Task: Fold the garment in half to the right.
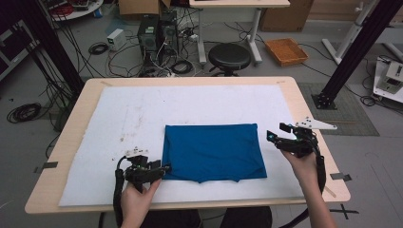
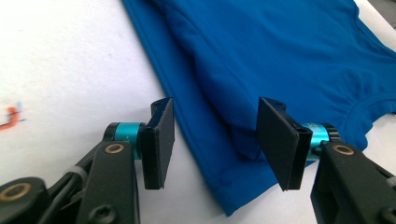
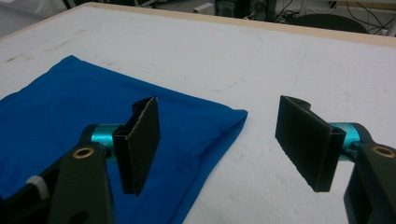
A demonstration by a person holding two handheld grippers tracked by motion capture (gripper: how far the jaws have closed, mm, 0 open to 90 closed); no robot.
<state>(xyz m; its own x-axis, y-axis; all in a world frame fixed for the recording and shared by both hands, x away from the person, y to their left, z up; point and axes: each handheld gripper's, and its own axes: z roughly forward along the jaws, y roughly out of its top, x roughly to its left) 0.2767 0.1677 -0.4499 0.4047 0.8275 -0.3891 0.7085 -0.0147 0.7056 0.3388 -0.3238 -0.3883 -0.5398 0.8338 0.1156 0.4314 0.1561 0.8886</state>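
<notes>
table (image 1: 304,102) with white mat (image 1: 142,114) covering most of its top; on the mat, right of centre and toward my near edge, lies a blue shirt (image 1: 211,152), folded into a rough rectangle whose long axis runs left to right, collar edge facing me.

left gripper (image 1: 161,171): i hold it low at the shirt's near left corner, jaws wide apart and empty. in the left gripper view the shirt's corner (image 2: 233,196) sits on the mat between and just ahead of the two pads (image 2: 161,140), the hem running away up the frame.

right gripper (image 1: 275,137): raised just beside the shirt's far right corner, jaws likewise wide and holding nothing. in the right gripper view that corner (image 3: 236,116) lies ahead between the jaws, nearer my left-hand pad (image 3: 140,140).

judgement: the left gripper looks closer to a grasp, since its corner is already framed by the jaws; the right one would need to drop and shift toward the cloth.
</notes>
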